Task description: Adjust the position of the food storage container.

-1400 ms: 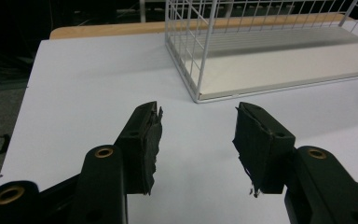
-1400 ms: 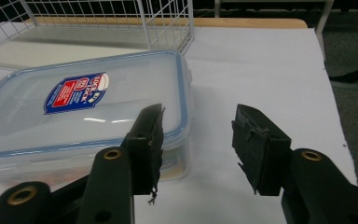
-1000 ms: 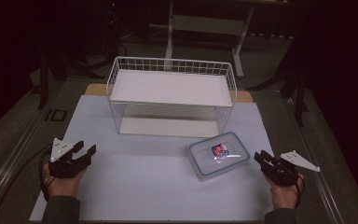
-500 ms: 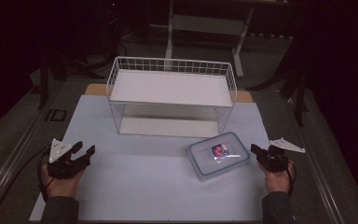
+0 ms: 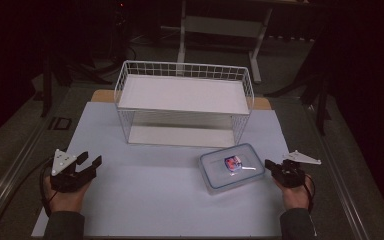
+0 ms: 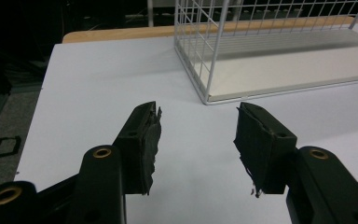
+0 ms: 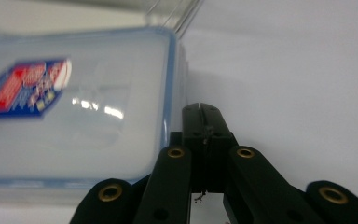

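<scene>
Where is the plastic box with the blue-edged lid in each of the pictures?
High view: the plastic box lies on the white table sheet, right of middle, in front of the wire rack.
Left gripper view: not in it.
Right gripper view: it takes up the upper left, just ahead of the shut right gripper.
Shared landmark: the red and blue sticker on its lid.

Both hand-held grippers, left (image 5: 91,163) and right (image 5: 269,164), are matte black with brass-ringed pivot holes, frayed jaw pads, grey triangular top plates and black cables; dark sleeves.
</scene>
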### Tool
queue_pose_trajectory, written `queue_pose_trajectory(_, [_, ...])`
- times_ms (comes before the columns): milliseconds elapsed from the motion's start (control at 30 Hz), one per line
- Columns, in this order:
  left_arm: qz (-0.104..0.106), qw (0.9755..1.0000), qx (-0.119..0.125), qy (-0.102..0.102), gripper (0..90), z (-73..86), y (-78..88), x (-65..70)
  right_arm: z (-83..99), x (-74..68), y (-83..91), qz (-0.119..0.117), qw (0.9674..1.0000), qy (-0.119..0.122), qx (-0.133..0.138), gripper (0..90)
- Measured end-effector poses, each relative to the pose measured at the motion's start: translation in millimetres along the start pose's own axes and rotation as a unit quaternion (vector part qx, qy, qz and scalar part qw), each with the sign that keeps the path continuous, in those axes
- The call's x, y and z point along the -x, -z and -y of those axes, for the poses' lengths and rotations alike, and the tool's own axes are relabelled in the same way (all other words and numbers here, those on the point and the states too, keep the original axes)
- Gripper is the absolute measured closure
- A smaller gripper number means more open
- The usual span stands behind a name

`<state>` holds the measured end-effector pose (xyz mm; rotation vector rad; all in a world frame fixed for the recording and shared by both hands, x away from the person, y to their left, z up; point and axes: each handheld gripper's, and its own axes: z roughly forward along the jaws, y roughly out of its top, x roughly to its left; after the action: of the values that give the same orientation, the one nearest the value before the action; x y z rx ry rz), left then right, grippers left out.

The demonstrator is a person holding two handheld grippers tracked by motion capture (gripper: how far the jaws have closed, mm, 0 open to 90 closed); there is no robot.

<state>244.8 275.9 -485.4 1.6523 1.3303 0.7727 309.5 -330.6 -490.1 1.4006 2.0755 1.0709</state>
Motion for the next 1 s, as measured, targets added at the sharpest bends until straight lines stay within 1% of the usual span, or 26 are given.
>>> queue_pose_trajectory(33, [-0.001,1.0000,0.000,-0.001,48.7,-0.1,0.1,0.4,5.4,-9.4,-2.1,-0.009,0.9997,0.017,-0.015,90.0])
queue_pose_trajectory(200, [0.000,1.0000,0.001,-0.001,48.7,0.0,0.5,0.2,13.2,-22.1,-0.9,-0.033,0.9993,0.014,-0.014,90.0])
queue_pose_trajectory(233, [0.001,1.0000,0.000,-0.003,48.6,-0.1,0.6,0.5,13.4,-24.6,-0.3,-0.037,0.9991,0.015,-0.015,90.0])
queue_pose_trajectory(333, [0.003,1.0000,0.002,-0.005,48.6,-0.4,1.4,1.9,12.7,-34.5,0.6,-0.051,0.9981,0.032,-0.016,90.0])
queue_pose_trajectory(433, [0.005,1.0000,0.002,-0.007,48.5,-1.1,0.6,3.1,11.2,-45.4,-1.1,-0.064,0.9968,0.044,-0.014,90.0])
queue_pose_trajectory(567, [0.010,0.9999,0.002,-0.008,48.2,-1.8,-0.7,4.3,8.1,-58.2,-6.3,-0.081,0.9951,0.055,-0.014,89.9])
queue_pose_trajectory(600, [0.012,0.9999,-0.001,-0.011,47.8,-1.7,-1.8,4.8,7.4,-60.6,-7.7,-0.085,0.9948,0.055,-0.014,89.9])
queue_pose_trajectory(667, [0.012,0.9999,-0.003,-0.011,47.8,-1.7,-2.2,4.8,6.5,-62.8,-9.1,-0.088,0.9944,0.056,-0.014,89.9])
queue_pose_trajectory(733, [0.014,0.9998,-0.002,-0.012,47.8,-2.0,-2.7,4.8,4.2,-68.9,-13.9,-0.097,0.9936,0.057,-0.013,89.9])
queue_pose_trajectory(767, [0.015,0.9998,-0.002,-0.013,47.8,-2.3,-2.6,4.9,4.2,-68.9,-13.9,-0.097,0.9936,0.057,-0.013,89.9])
queue_pose_trajectory(800, [0.015,0.9998,-0.002,-0.014,47.8,-2.3,-2.4,5.3,2.2,-73.1,-16.7,-0.099,0.9930,0.062,-0.014,89.9])
queue_pose_trajectory(867, [0.014,0.9998,-0.004,-0.016,47.8,-1.4,-1.6,5.5,1.1,-75.1,-18.2,-0.102,0.9927,0.063,-0.014,89.9])
queue_pose_trajectory(933, [0.014,0.9998,-0.004,-0.012,47.8,-0.2,-0.8,4.4,-2.0,-80.8,-22.9,-0.107,0.9919,0.067,-0.016,89.9])
queue_pose_trajectory(1000, [0.014,0.9999,-0.004,-0.009,47.8,-0.2,-0.7,3.9,-3.2,-82.5,-24.5,-0.110,0.9914,0.069,-0.016,89.9])
